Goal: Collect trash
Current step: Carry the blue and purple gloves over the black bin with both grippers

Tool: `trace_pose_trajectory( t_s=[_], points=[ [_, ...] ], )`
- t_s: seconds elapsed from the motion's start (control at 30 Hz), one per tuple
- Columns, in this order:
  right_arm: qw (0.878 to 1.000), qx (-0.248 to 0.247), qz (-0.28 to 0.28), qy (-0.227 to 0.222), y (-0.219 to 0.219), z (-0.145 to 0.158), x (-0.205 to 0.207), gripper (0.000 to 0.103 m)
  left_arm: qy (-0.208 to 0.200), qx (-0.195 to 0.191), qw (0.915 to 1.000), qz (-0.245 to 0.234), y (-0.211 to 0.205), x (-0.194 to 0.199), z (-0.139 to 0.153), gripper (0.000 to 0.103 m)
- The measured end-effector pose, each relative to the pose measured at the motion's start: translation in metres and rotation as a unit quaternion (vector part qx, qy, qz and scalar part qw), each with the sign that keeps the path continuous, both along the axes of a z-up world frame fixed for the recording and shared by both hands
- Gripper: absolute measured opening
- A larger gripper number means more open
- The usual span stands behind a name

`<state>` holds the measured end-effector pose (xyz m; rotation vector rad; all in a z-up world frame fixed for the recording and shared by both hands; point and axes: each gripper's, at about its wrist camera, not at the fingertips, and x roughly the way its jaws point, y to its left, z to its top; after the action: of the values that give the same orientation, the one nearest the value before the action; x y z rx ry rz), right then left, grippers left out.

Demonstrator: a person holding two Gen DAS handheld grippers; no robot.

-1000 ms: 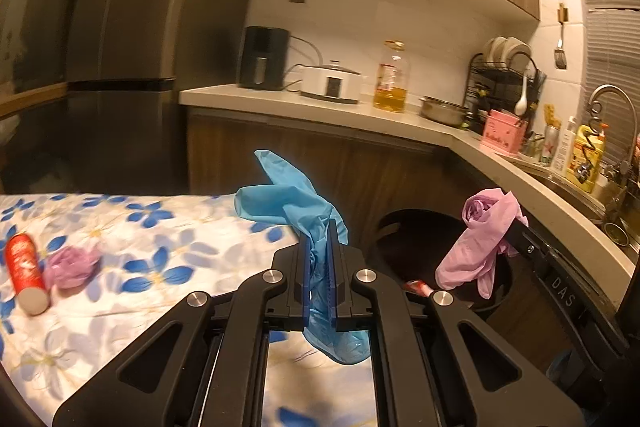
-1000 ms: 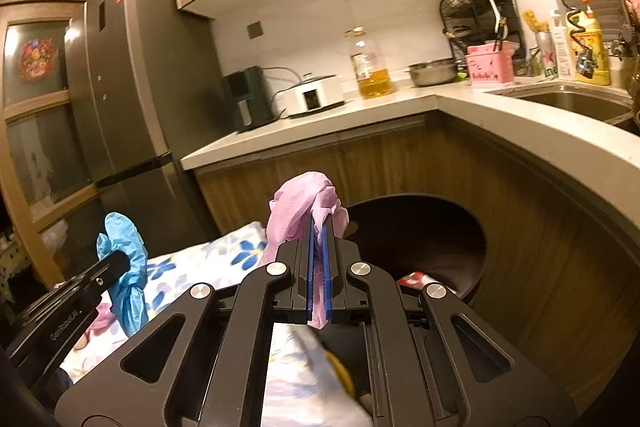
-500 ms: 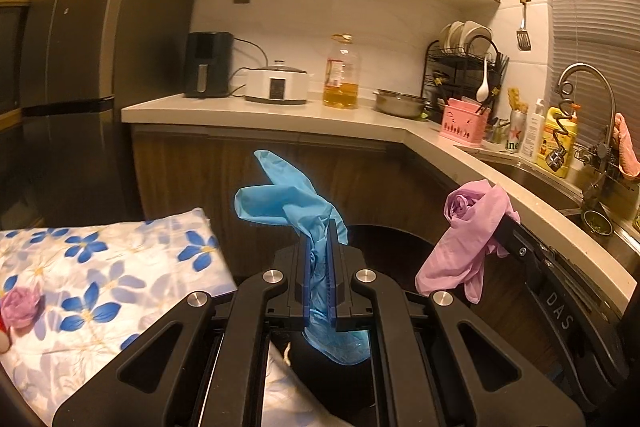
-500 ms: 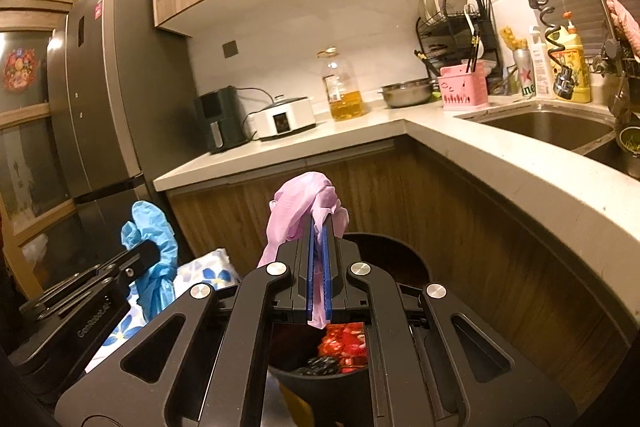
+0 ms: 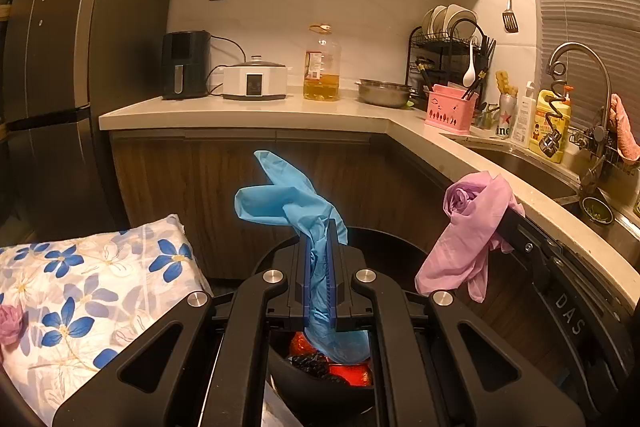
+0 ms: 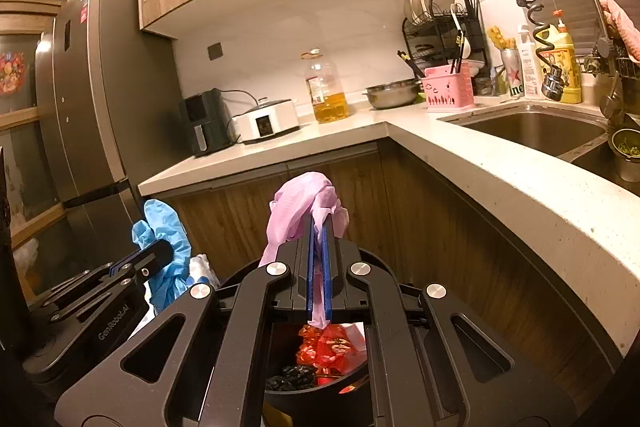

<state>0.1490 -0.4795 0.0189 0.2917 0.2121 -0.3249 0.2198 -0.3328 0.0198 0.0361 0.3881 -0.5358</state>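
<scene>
Two grippers, one glove each, are hanging over the black bin (image 5: 384, 239).

A flowered cloth (image 5: 92, 291) is lying left with one purple wad (image 5: 10, 321); the left gripper (image 5: 320, 259) is pinching the blue glove (image 5: 288, 203); the right gripper (image 6: 319, 255) is pinching the pink glove (image 6: 304, 203). Red wrappers (image 6: 332, 347) are filling the bin below, the worktop (image 6: 500, 171) curving right.

Floral-clothed table (image 5: 92, 267) with a crumpled purple glove (image 5: 9, 321)

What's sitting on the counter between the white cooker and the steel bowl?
A large bottle of yellow cooking oil stands alone between the white cooker and the steel bowl; both wrist views show it.
</scene>
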Motion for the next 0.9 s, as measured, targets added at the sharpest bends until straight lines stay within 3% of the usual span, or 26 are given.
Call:
trace_pose_trajectory(
  t_s=[0.9],
  points=[
    [1.0, 0.005, 0.01, 0.008, -0.013, -0.003, 0.015, 0.005, 0.005, 0.023, 0.9995, -0.021, -0.024, 0.015, -0.007, 0.008]
  ],
)
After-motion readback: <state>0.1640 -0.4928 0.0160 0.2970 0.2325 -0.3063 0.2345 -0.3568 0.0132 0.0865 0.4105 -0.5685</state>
